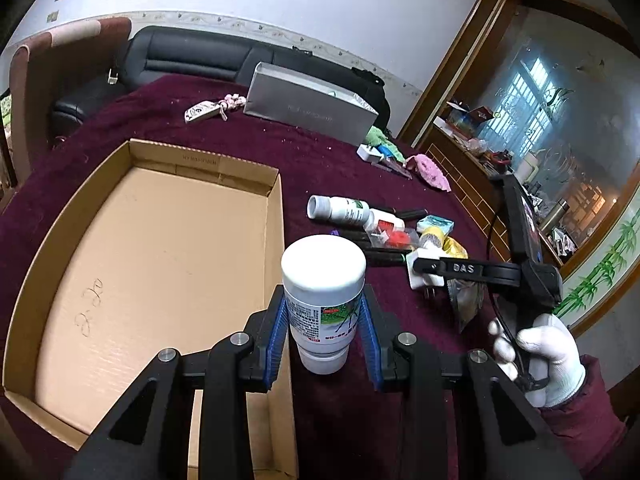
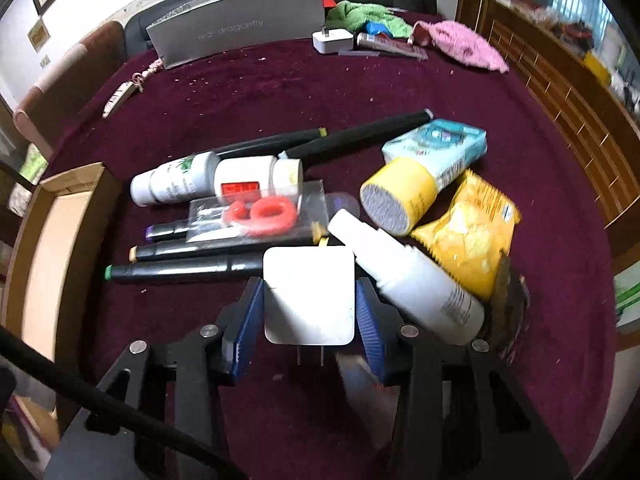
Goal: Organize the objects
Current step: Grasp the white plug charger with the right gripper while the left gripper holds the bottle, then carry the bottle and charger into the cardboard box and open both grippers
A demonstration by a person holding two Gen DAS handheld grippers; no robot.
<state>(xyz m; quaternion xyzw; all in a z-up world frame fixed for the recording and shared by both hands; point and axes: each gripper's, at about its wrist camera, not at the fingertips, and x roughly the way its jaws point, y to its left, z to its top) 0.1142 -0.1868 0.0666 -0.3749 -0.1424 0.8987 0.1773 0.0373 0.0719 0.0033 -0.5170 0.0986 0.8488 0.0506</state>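
Observation:
My left gripper (image 1: 323,300) is shut on a white bottle (image 1: 323,268) with a white cap and a green label, held upright above the right wall of an open cardboard box (image 1: 160,264). In the right wrist view a white plug adapter (image 2: 308,296) lies prongs toward me on the maroon cloth, and my right gripper (image 2: 310,286) has its blue pads against both sides of it. The left wrist view shows that right gripper (image 1: 425,276) on the adapter (image 1: 420,258), with a white-gloved hand (image 1: 548,360) on its handle.
A pile lies beyond the adapter: black markers (image 2: 180,270), two white bottles (image 2: 172,184), a white spray bottle (image 2: 412,284), bagged red rings (image 2: 266,212), a yellow roll (image 2: 400,196), a tissue pack (image 2: 440,148), a yellow snack bag (image 2: 468,232). A grey box (image 2: 240,36) stands at the back.

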